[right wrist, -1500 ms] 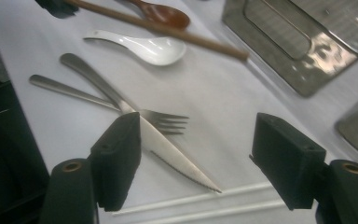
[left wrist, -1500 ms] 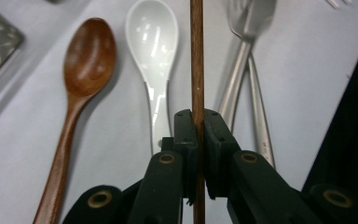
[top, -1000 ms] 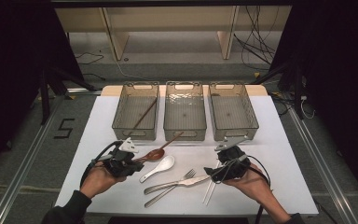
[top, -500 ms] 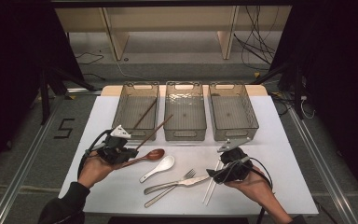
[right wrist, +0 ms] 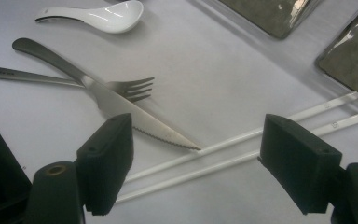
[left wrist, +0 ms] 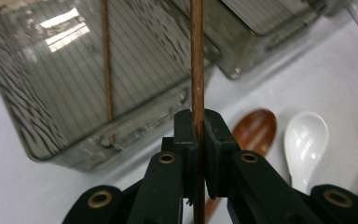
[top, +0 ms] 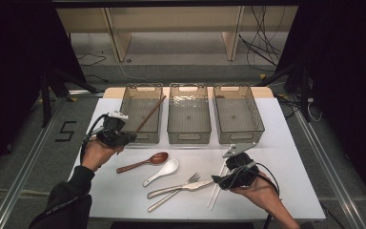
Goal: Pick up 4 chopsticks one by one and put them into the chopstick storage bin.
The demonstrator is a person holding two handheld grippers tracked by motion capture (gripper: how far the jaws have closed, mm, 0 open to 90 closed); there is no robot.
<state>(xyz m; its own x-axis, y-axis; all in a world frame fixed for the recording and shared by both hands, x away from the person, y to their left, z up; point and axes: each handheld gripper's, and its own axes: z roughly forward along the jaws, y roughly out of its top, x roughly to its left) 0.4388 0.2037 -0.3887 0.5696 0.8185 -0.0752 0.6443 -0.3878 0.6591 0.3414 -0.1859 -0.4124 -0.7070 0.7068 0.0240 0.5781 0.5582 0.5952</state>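
High view: the left claw is clamped on a brown wooden chopstick, just outside the near wall of the left bin. The chopstick slants up from the claw and away over that bin, its far end above the bin's right rim. In the left gripper view the chopstick runs straight up between the two closed pads, and a second brown chopstick lies inside the left bin.

Three clear bins stand in a row along the far edge of the white worktop: the left bin, the middle bin and the right bin.

The right claw rests near the worktop's near right corner with its jaws wide apart and nothing between the pads. In the right gripper view the right claw straddles a pair of white chopsticks lying side by side on the worktop.

At the middle of the worktop lie a brown wooden spoon, a white ceramic spoon, a fork and a knife. The knife crosses over the fork, and its tip touches the white chopsticks.
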